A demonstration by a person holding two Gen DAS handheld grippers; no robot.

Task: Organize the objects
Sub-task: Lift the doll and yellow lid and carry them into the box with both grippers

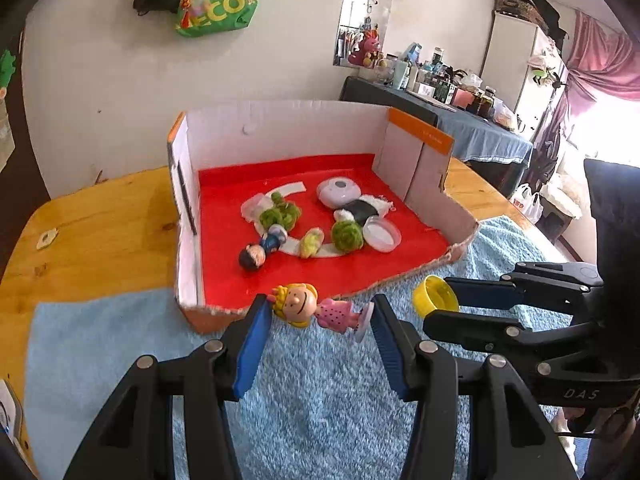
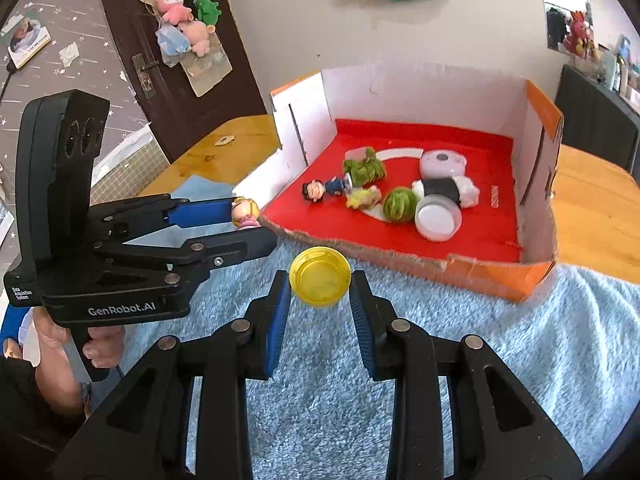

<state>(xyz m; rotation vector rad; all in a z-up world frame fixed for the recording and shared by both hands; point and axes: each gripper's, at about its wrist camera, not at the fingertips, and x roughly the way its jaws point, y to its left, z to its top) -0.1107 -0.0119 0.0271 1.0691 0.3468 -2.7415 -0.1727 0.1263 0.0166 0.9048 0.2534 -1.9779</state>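
Above the towel [image 1: 320, 400], the left hand-held gripper [image 1: 316, 316] clamps a figurine [image 1: 316, 308], the right hand-held gripper [image 2: 320, 284] a cap [image 2: 320, 276]; each should clear the box [image 2: 400, 252] lip before letting go.

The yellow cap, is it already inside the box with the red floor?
No, the yellow cap is clamped in the right gripper above the blue towel, in front of the box, not inside it.

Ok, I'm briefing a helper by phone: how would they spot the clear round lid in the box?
Start at the cardboard box with the red floor on the blue towel. Near its torn front edge, beside the green ball and black-banded rice ball, lies the clear lid. It is the only see-through disc; the domed white case sits farther back.
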